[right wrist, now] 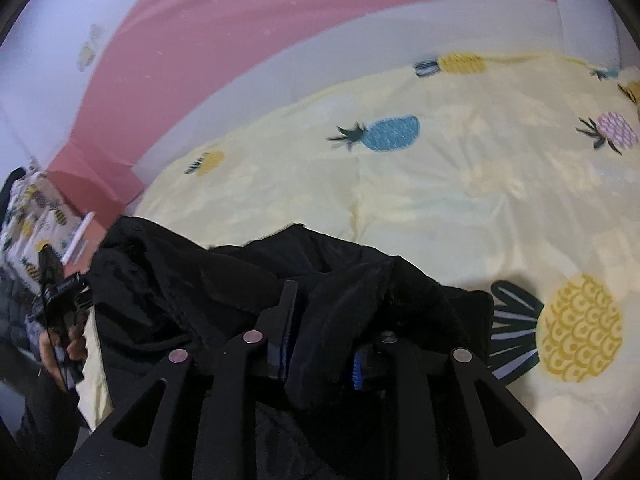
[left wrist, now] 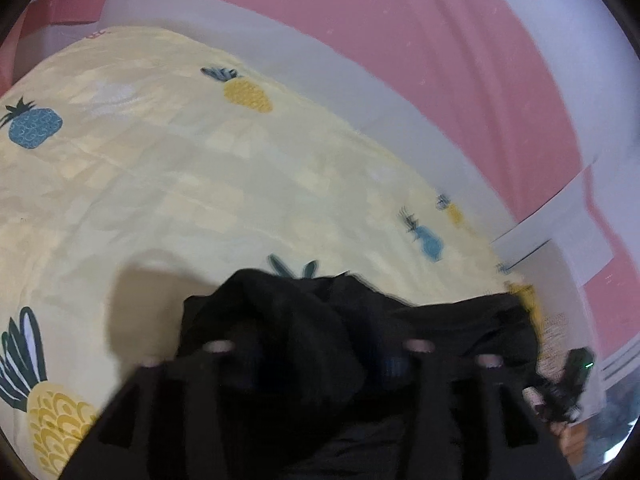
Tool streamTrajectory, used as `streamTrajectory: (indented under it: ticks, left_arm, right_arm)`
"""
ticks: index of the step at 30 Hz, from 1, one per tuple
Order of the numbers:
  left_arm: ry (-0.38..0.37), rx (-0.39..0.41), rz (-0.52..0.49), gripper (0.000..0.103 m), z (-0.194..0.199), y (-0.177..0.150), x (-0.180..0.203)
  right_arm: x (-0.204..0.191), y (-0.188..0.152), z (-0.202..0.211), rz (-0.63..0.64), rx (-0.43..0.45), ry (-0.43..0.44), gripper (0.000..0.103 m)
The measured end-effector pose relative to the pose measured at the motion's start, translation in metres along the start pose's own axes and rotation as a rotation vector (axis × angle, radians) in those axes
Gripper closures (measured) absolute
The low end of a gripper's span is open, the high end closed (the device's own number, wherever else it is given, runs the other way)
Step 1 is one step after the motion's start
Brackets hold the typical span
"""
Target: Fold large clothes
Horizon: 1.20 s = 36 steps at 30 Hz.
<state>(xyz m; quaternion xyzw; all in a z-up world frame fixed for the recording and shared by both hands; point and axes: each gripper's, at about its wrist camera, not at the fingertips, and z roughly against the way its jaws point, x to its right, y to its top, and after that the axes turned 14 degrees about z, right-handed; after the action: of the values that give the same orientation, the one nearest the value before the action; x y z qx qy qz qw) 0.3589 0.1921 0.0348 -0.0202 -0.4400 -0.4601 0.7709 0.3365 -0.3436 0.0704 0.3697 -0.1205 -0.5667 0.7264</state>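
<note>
I have the limp black fabric garment (right wrist: 224, 280) bunched at the near edge of the pale yellow pineapple-print bedspread (right wrist: 440, 184), both grippers pinching it: right gripper (right wrist: 320, 344) clamped on a fold, left gripper (left wrist: 316, 356) likewise, though blurred. It looks soft, light and floppy; I'd hold edges or corners. No legible writing.

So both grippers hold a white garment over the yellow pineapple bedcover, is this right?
Not quite: the garment is black, not white, as the right wrist view shows. Both the left gripper and the right gripper do hold it over the yellow pineapple bedcover.
</note>
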Motion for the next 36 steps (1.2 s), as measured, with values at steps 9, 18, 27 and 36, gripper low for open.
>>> streamTrajectory:
  ticks: [9, 18, 27, 36]
  left_arm:
    - [-0.013, 0.166, 0.002, 0.010, 0.055, 0.012, 0.007]
    - [0.079, 0.149, -0.188, 0.009, 0.051, -0.018, 0.010]
    - [0.187, 0.039, -0.147, 0.009, -0.010, -0.009, -0.012]
    - [0.308, 0.042, -0.138, 0.007, -0.063, -0.016, -0.046]
  right_arm:
    - [0.047, -0.015, 0.003, -0.357, 0.044, 0.292, 0.054]
    - [0.007, -0.006, 0.064, -0.063, 0.247, 0.124, 0.031]
    - [0.042, -0.020, 0.009, -0.062, 0.018, -0.041, 0.028]
    - [0.034, -0.008, -0.075, 0.017, -0.170, -0.139, 0.045]
